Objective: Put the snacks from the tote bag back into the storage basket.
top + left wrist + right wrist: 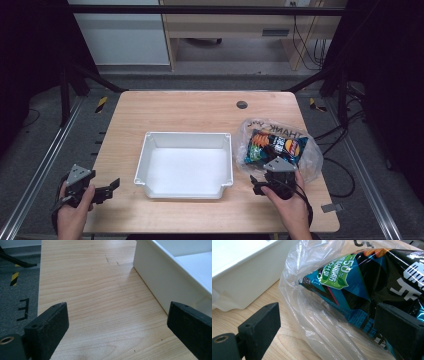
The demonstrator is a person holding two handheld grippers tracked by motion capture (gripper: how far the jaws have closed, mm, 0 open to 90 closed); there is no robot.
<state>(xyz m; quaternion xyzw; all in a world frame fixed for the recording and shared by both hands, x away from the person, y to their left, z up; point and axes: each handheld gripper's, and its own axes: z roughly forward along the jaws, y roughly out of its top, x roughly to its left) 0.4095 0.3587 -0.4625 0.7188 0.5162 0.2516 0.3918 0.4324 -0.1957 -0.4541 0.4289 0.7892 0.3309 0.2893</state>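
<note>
right gripper [264, 186]: we see its jaws spread wide in its own view, nothing clamped; the near edge of the plastic bag [317, 322] lies between them, and whether the right-hand jaw touches the film we can't tell.
left gripper [102, 192]: jaws wide apart, holding nothing, over bare table [190, 107] left of the white bin [142, 162], well clear of the work.
plastic bag: thin clear film, printed lettering on the far side, lying on the table just right of the bin, touching or almost touching its right wall.
chip packet [275, 146]: inside the bag, right of the bin, lying flat; blue, black and green print, glossy foil.
weight: we judge it light, mostly air plus crisps.
stiffness: soft all round; the film wrinkles and folds, the packet is a puffed pillow that gives under pressure.
slip: we expect film sliding on foil, so a grip on the film alone may let the packet shift inside.
fragility: contents crush easily; a hard squeeze on the belly breaks crisps or pops the seal.
where to grip: we'd pinch the bag's loose near edge facing the right gripper, or the packet's flat seam through the film, not the inflated middle.
risk: the bag drags on the bin wall when lifted.
</note>
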